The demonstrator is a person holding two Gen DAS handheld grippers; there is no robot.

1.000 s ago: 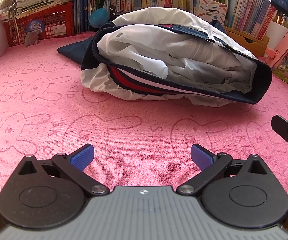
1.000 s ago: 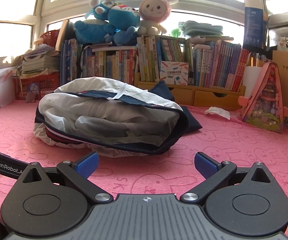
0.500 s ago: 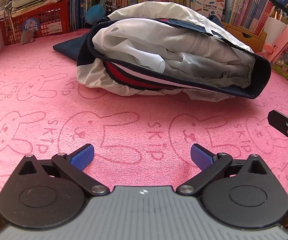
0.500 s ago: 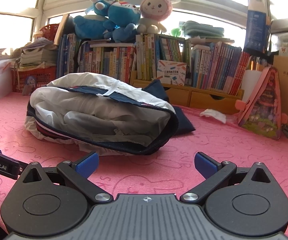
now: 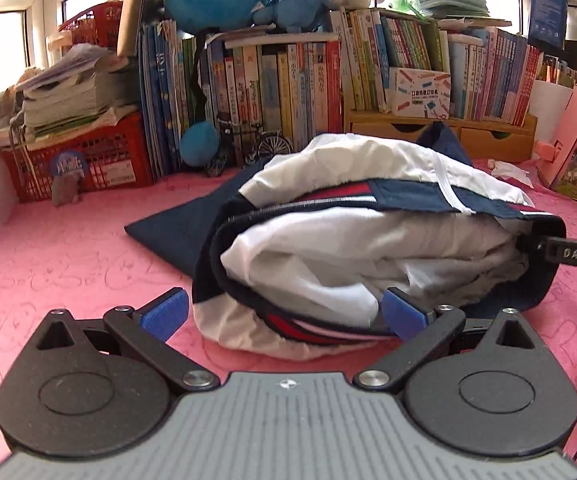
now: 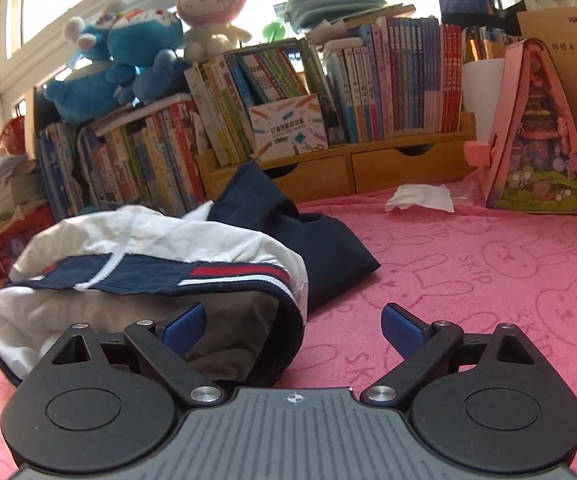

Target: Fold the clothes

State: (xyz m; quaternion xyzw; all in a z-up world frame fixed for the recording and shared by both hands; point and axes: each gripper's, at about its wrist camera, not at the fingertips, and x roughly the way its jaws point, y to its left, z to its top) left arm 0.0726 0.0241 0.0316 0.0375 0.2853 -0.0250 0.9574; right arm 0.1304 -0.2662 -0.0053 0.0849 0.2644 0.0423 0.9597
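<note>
A folded white, navy and red jacket lies bundled on the pink rabbit-print cloth. My left gripper is open, its blue pads on either side of the bundle's near left end. My right gripper is open at the bundle's right end; its left pad is against the dark hem, its right pad over bare cloth. A right gripper finger shows in the left wrist view at the bundle's right edge. A navy garment part lies behind.
Bookshelves with plush toys line the back. A red basket with papers stands back left. A pink toy case, a wooden drawer unit and a white tissue sit back right.
Both grippers have moved forward and lower, right up to the bundle's ends. Both stayed open. The bundle has not visibly shifted.
</note>
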